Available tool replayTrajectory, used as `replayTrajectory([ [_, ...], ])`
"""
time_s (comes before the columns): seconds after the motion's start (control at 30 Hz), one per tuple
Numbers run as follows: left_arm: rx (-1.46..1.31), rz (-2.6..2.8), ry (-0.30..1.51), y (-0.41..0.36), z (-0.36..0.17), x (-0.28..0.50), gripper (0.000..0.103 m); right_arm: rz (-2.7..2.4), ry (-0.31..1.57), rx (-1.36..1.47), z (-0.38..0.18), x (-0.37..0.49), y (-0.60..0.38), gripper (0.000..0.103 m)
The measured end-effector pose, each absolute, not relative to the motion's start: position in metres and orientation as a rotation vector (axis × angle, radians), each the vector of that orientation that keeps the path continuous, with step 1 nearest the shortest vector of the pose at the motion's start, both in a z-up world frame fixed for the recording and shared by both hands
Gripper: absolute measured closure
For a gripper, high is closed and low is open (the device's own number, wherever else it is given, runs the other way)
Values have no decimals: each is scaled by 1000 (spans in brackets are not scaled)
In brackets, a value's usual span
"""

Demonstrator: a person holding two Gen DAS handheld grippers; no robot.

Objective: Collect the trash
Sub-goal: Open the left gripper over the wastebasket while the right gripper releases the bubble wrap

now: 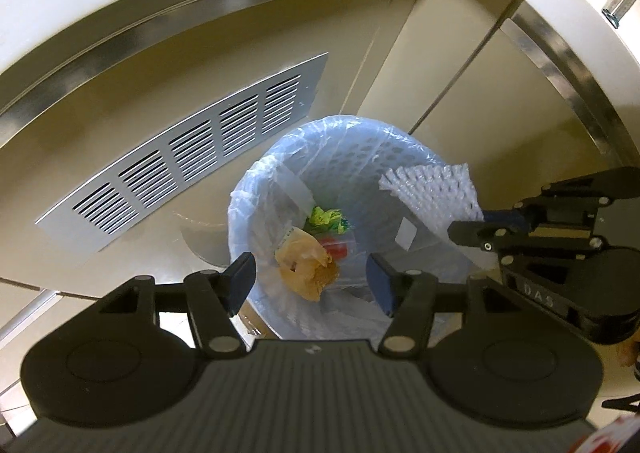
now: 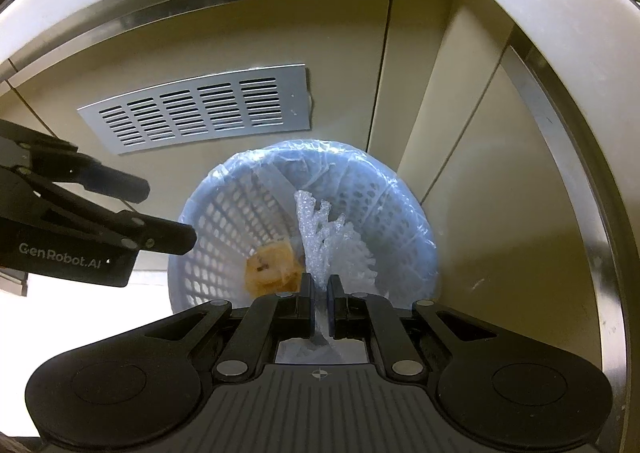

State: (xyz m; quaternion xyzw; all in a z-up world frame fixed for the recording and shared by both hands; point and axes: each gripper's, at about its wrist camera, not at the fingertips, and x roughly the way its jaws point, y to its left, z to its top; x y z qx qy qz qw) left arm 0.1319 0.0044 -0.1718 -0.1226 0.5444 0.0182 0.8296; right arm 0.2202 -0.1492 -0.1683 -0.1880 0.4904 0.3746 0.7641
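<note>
In the left wrist view, the left gripper [image 1: 310, 277] fills the bottom of the frame with its two fingers standing apart and nothing between them. Past them, in the centre, sits a pale blue perforated waste basket [image 1: 280, 173] lined with a clear plastic bag. At the bottom of the basket lie a crumpled yellowish wrapper [image 1: 306, 263], a green and yellow scrap [image 1: 326, 219] and something red [image 1: 336, 247] just beside it. At the right edge the right gripper [image 1: 486, 227] reaches in, its fingers clamped on a white foam net sleeve [image 1: 430, 191], which hangs over the right rim of the basket. A silver slatted vent [image 1: 192, 157] is set in the beige cabinet panel at the left, above the basket.

In the right wrist view, the right gripper [image 2: 319, 295] is at the lower middle, its fingers pressed together on the foam net sleeve [image 2: 320, 229], which sticks up from between them over the open basket [image 2: 224, 221]. The yellowish wrapper [image 2: 272, 269] shows inside the basket, just left of the fingers. The left gripper [image 2: 166, 213] enters from the left edge, its fingers parted and empty, their tips at the basket's left rim. The vent [image 2: 196, 109] lies in the upper left, above the basket.
</note>
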Motion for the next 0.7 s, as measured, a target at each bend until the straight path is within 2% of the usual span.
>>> replayTrajectory([
  [0.37,-269,63,1146,10,-168,127,46,822,1052,-386,-168,219,-141,95],
  [0.4,-270,64,1147,11,-168,127,46,818,1053,-385,-168,219,-141,85],
  [0.43,-272,66,1148,11,-168,127,46,819,1054,-380,-169,220,-141,61],
  [0.47,-272,69,1150,11,-168,127,46,818,1052,-370,-168,220,-142,49],
  [0.5,-272,71,1151,11,-168,127,46,817,1050,-360,-168,220,-143,43],
  [0.7,-275,73,1154,12,-169,124,46,813,1057,-368,-168,217,-141,43],
])
